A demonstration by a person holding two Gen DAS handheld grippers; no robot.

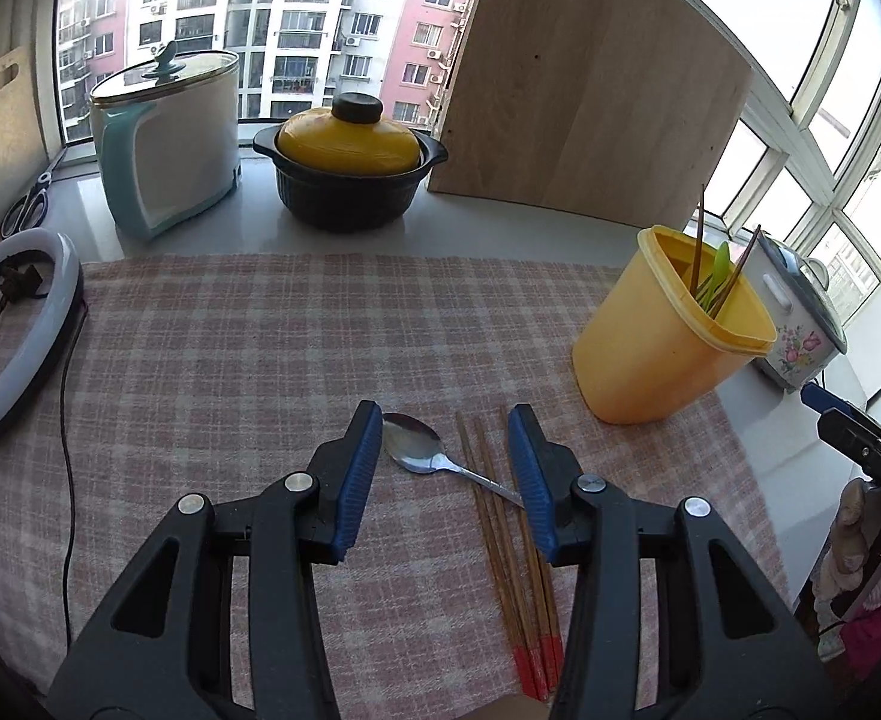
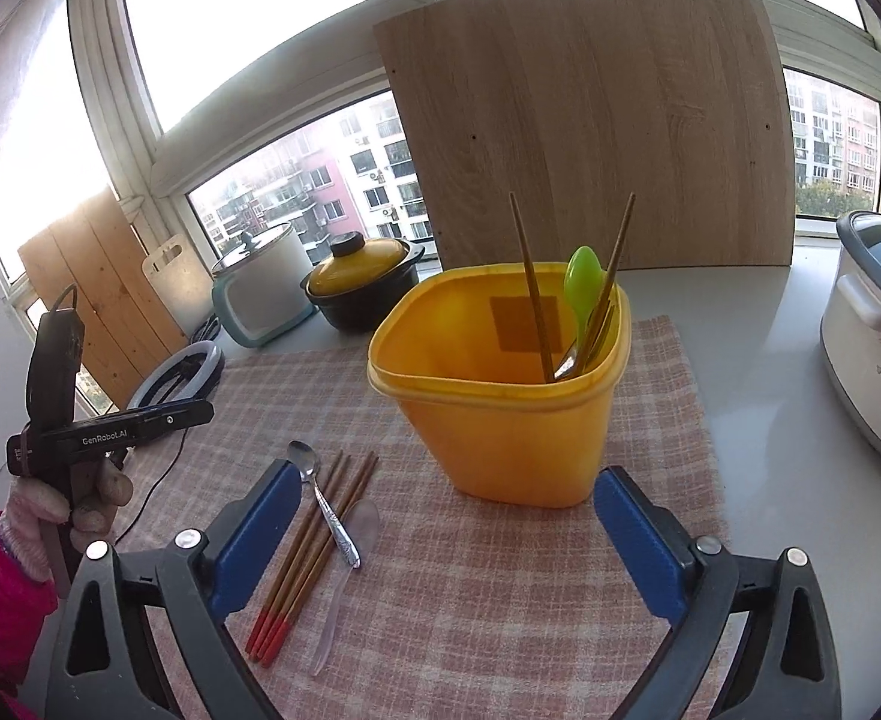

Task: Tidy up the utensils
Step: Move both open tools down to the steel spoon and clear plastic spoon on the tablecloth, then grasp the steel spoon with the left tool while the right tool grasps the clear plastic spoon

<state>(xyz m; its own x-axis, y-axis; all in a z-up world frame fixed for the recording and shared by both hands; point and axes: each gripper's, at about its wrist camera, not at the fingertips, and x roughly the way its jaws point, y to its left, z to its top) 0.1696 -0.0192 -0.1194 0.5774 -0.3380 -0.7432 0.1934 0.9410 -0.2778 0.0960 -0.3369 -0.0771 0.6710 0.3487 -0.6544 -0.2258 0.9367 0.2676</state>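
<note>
As jaws gape, left gripper (image 1: 446, 468) tilted down.

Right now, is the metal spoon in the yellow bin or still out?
Out. The metal spoon lies flat on the checked cloth, resting across the red-tipped chopsticks, beside the yellow bin.

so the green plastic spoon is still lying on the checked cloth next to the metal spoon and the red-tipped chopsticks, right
Not quite. The green plastic spoon already stands in the yellow plastic tub, as the right wrist view shows. The metal spoon and red-tipped wooden chopsticks do lie on the checked cloth.
</note>
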